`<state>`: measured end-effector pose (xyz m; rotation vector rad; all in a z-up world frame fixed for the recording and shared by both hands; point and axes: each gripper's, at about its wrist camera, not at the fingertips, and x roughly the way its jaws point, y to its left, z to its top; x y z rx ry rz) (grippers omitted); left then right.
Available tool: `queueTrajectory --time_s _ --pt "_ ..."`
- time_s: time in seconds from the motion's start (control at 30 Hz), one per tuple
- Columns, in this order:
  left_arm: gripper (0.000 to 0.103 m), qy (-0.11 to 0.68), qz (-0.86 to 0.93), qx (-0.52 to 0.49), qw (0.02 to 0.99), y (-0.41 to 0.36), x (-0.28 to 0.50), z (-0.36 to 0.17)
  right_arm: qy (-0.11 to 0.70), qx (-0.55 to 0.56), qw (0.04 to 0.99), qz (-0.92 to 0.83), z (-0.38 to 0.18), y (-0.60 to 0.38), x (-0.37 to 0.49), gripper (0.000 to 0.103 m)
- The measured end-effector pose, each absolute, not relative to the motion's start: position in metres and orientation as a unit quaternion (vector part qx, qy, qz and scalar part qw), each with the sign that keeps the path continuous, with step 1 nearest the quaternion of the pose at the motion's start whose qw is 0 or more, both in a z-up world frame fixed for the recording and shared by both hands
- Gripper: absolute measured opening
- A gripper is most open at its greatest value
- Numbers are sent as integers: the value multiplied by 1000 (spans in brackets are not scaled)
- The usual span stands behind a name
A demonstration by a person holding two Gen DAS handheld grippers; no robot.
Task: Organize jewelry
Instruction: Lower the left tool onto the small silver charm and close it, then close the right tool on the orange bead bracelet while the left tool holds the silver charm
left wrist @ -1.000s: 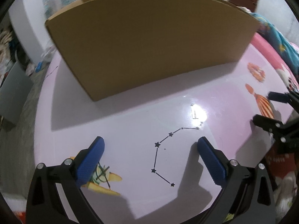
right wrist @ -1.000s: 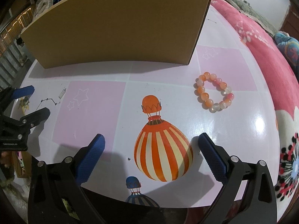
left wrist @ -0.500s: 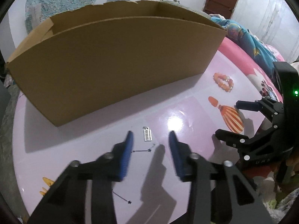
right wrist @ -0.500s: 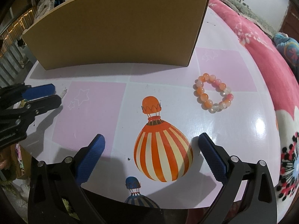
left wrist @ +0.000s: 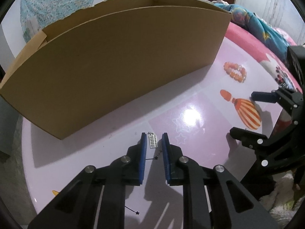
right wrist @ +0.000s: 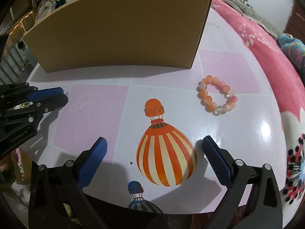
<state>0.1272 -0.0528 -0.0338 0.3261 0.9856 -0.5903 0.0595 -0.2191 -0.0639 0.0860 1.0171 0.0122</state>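
While the left tool (left wrist: 153,140) narrows, unpressed, a silver ladder-patterned pendant (left wrist: 153,141) lies between.

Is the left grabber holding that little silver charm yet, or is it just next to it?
Not clearly. The left gripper has been closing around the silver pendant, but gaps still show on both sides. The right gripper is open and holds nothing.
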Motion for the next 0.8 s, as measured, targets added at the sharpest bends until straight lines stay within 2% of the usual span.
queueTrajectory --time_s 0.13,0.8 --pt "4 459 -274 160 830 -57 127 -35 488 41 872 6 -63 -220 60 95" --pt "4 435 -276 140 846 -40 115 -21 472 33 881 12 -63 -227 52 95"
